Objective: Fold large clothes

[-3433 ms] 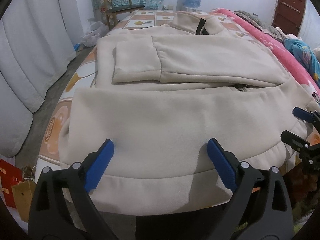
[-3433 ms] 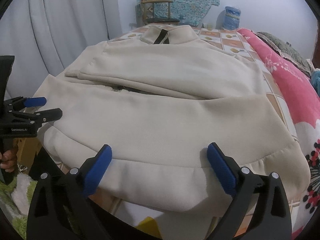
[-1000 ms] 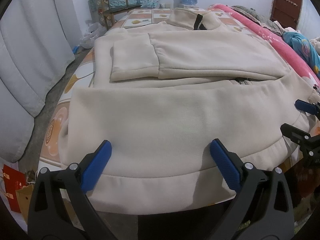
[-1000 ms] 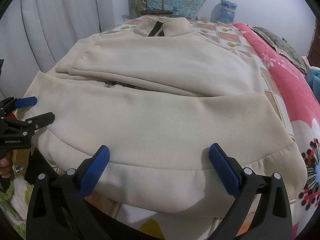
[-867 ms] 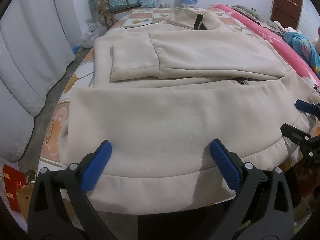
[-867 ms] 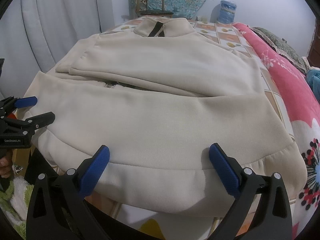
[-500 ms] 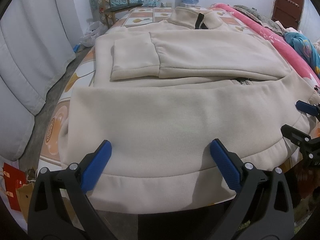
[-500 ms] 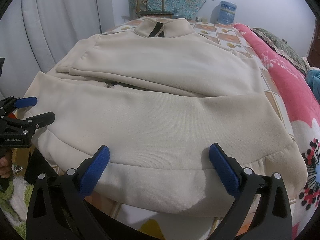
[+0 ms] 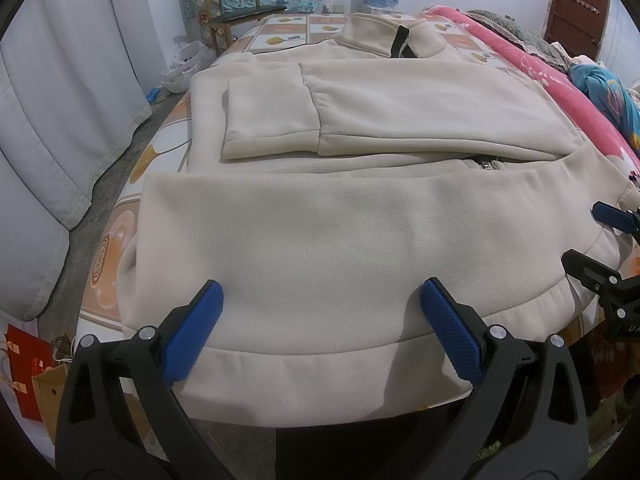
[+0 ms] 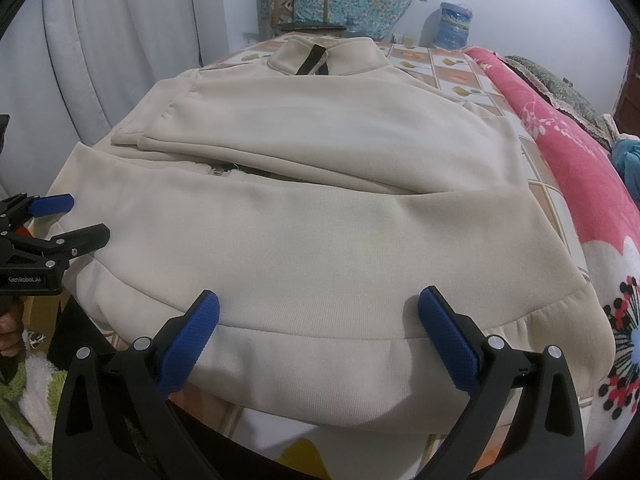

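Where both tongs gape over jacket (image 9: 320,240), hem apparently ungripped, zipper (image 9: 486,165) half hidden.

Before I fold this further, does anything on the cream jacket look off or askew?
Mostly tidy. The cream jacket gapes at the zipper, dark lining showing, and its hem overhangs the bed edge.

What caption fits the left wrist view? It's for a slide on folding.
Open left gripper poised over the hem of a cream jacket, sleeves folded in, on a bed.
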Tool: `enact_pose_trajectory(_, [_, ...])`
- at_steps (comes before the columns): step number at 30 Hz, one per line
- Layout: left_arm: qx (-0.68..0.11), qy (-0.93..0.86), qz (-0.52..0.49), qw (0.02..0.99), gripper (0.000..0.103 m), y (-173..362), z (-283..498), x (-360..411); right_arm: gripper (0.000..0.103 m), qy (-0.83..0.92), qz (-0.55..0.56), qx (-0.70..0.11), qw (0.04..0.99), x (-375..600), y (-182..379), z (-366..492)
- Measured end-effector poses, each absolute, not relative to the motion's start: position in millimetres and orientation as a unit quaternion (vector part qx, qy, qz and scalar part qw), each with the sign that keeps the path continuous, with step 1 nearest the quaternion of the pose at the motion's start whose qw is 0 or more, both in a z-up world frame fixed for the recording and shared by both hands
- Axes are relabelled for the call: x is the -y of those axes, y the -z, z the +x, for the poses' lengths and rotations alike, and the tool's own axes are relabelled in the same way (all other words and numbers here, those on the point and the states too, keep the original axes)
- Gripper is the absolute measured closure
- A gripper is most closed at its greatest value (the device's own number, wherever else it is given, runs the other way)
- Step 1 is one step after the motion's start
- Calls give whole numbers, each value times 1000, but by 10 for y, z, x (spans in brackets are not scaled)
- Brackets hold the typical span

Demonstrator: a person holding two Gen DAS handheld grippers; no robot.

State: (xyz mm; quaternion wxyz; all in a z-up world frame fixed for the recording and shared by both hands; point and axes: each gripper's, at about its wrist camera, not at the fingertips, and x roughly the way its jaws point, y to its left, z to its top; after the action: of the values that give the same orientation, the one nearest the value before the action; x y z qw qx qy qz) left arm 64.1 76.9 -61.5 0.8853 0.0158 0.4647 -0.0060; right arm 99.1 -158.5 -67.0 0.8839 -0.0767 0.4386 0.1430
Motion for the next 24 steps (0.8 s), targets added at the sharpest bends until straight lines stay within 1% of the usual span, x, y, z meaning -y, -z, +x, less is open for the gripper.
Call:
enact_pose_trajectory(7, [-466,11,14,885,7,599,636,-786,6,-143,-76,-443,882,1584,664,1002])
enact_pose_trajectory(11, [-466,5,23,884,7,495,623,-836,6,-146,-74,-447,879,1588,658,1019])
enact_pose_trajectory(18, [-407,-12,39,912,7,-89,581,-1057,6,-150,-77,-458,873,1576,647,1059])
enact_pose_trajectory(24, [-372,-23,31,928,7,-549,807,-1296,6,-159,-70,-483,858,1588,608,1132])
